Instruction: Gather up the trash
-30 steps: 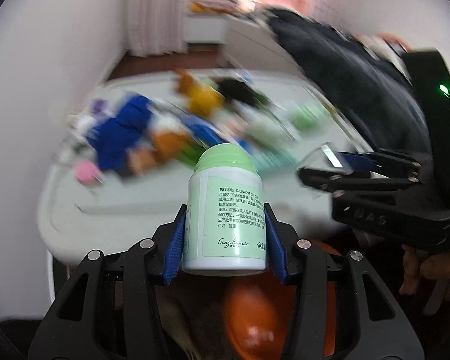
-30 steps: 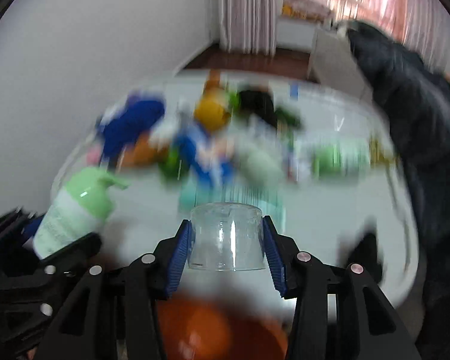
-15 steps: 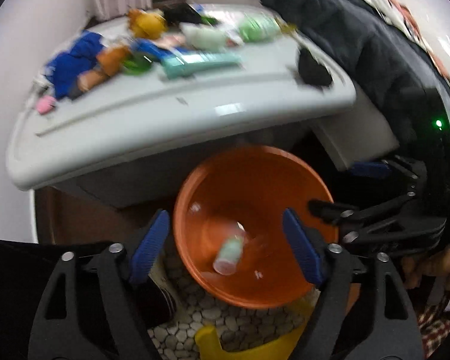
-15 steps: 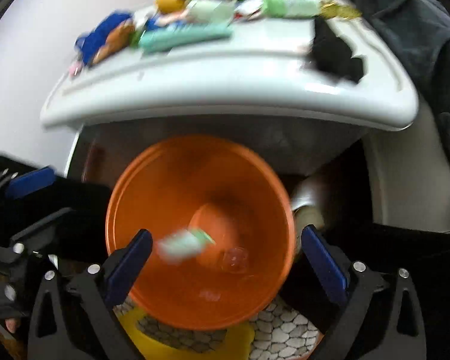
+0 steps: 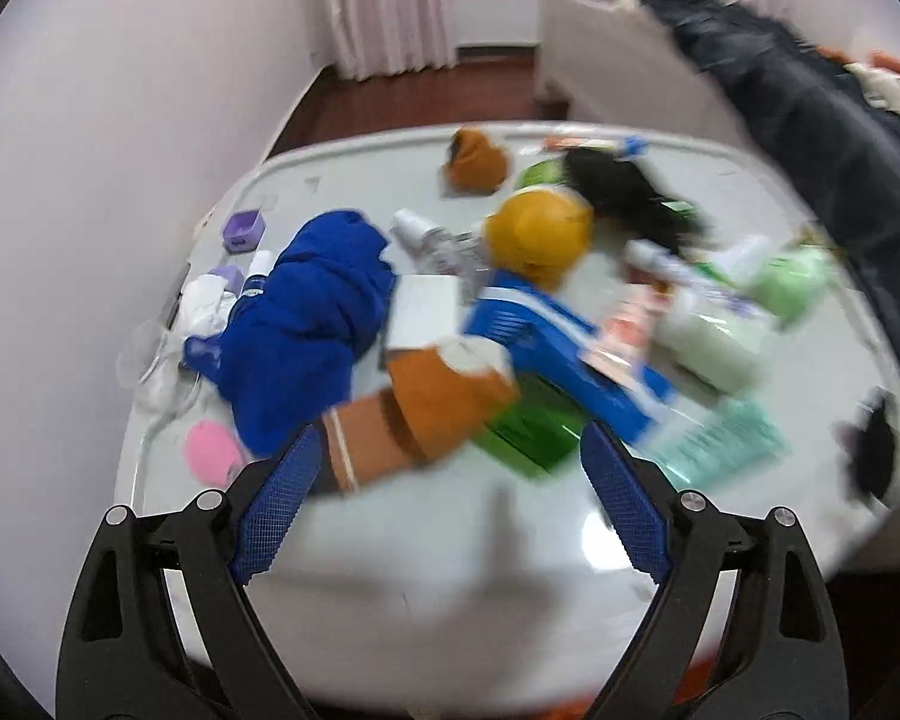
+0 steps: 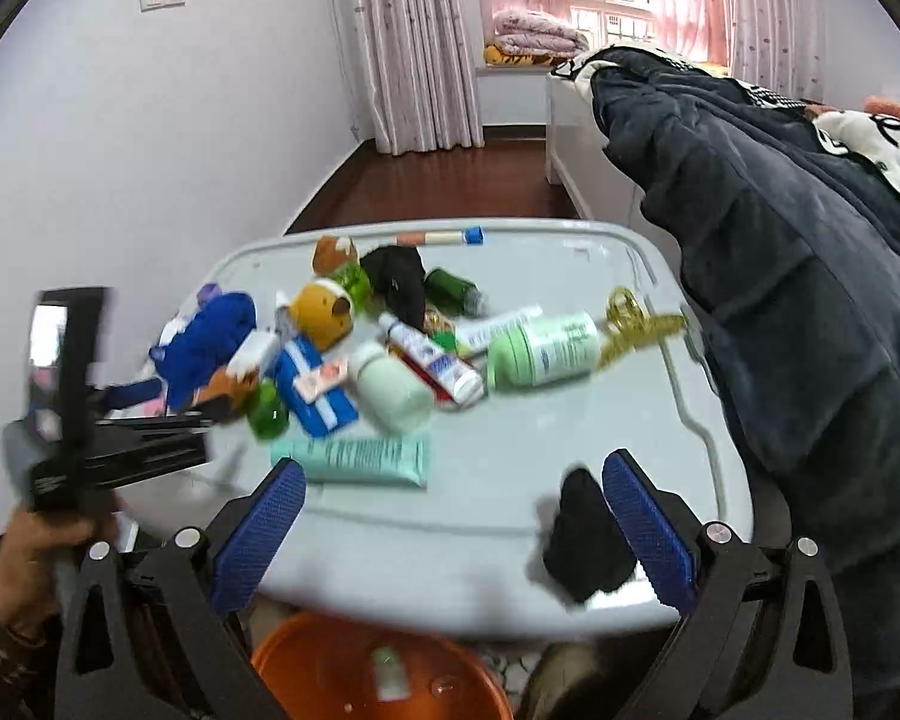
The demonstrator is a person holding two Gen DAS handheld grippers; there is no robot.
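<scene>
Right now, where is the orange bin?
In the right wrist view, the orange bin sits on the floor under the table's near edge, holding a small bottle.

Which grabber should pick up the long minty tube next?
Probably the right gripper. Its open jaws point almost straight at the mint tube, lying just ahead. The left gripper, also open, faces the brown plush toy; the tube sits off to its right.

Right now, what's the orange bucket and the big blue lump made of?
The orange bucket looks like smooth plastic: its rim and inside shine evenly. The blue lump seems to be soft cloth, since it bunches into matte folds.
</scene>
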